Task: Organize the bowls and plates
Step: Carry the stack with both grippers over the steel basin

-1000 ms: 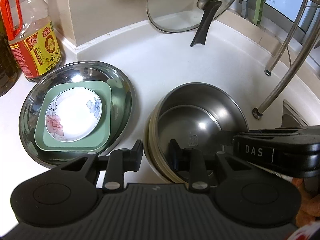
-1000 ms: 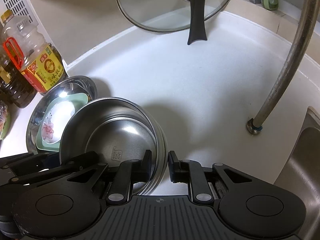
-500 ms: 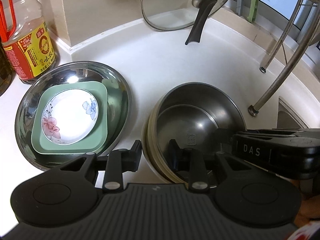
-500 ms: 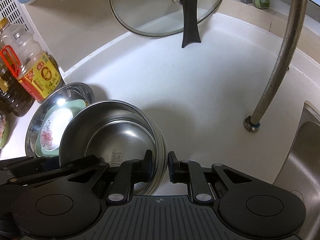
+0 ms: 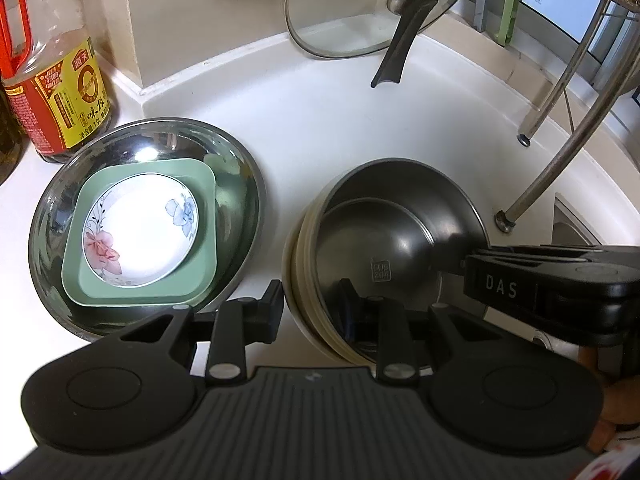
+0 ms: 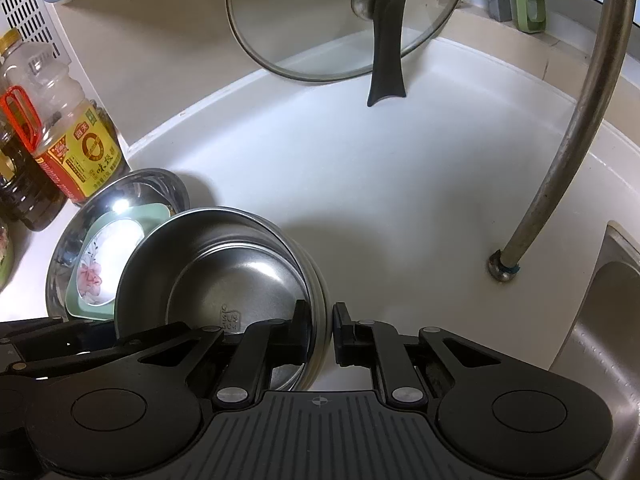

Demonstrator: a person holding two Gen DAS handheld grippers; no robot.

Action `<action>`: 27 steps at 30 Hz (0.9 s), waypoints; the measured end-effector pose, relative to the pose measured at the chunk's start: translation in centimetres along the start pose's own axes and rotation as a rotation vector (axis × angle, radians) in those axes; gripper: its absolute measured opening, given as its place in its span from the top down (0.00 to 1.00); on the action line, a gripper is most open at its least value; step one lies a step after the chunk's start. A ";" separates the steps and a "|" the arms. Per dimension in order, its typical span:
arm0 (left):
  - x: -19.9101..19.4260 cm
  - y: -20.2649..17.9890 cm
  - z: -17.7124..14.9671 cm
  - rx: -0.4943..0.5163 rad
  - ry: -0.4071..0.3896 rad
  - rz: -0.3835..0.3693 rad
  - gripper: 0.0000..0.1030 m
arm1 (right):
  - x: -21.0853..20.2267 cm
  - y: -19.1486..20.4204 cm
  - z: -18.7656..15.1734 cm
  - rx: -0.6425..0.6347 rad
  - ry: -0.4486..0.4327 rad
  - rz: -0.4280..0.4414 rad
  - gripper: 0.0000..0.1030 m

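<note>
one wide steel basin (image 5: 244, 184), one green square dish (image 5: 200, 256) and one flowered saucer (image 5: 140, 232), nested. one stack of bowls (image 5: 400, 216): one steel bowl on top, about three cream rims beneath, the exact number unclear. one glass lid (image 6: 320, 20), two oil bottles (image 6: 76, 148) in the right wrist view, one faucet pipe (image 6: 576, 128), two grippers (image 5: 310, 308).

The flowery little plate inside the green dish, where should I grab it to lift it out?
Pinch the flowered plate by its raised rim, coming straight down from above. It lies flat inside the green square dish, which sits in the steel basin, so no sideways approach is open. It is probably best to grip at a corner of the dish, where the round plate leaves a little gap.
</note>
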State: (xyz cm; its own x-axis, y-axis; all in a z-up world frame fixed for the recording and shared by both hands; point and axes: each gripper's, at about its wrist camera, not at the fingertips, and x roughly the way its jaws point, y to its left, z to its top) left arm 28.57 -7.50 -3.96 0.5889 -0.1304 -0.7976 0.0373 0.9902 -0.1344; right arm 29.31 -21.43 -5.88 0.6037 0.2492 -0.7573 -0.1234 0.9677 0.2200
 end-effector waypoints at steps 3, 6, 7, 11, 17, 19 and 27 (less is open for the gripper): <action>0.1 0.0 0.3 -0.004 0.007 -0.007 0.75 | 0.0 -0.1 -0.1 0.004 0.006 0.005 0.88; 0.1 -0.1 0.5 0.000 0.010 -0.007 0.76 | -0.1 -0.1 -0.2 -0.005 -0.002 0.005 0.88; 0.2 0.0 0.6 -0.002 0.013 -0.007 0.76 | -0.2 0.0 -0.2 -0.009 -0.007 0.004 0.88; 0.3 0.0 0.6 -0.002 0.011 -0.006 0.77 | -0.3 0.0 -0.1 -0.002 -0.024 0.004 0.89; 0.1 -0.1 0.5 0.002 -0.004 0.004 0.77 | -0.2 0.1 0.1 -0.001 -0.034 0.008 0.89; -0.2 -0.1 0.6 0.006 -0.016 0.007 0.77 | -0.3 0.1 0.2 0.001 -0.044 0.011 0.89; -1.5 0.1 1.7 0.002 -0.062 0.015 0.77 | -1.2 0.7 1.3 -0.017 -0.085 0.017 0.90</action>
State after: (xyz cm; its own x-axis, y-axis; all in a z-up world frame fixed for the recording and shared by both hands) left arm 29.06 -7.08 -1.84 0.6383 -0.1124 -0.7615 0.0300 0.9922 -0.1212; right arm 29.56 -21.12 -4.01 0.6660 0.2621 -0.6984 -0.1475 0.9640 0.2212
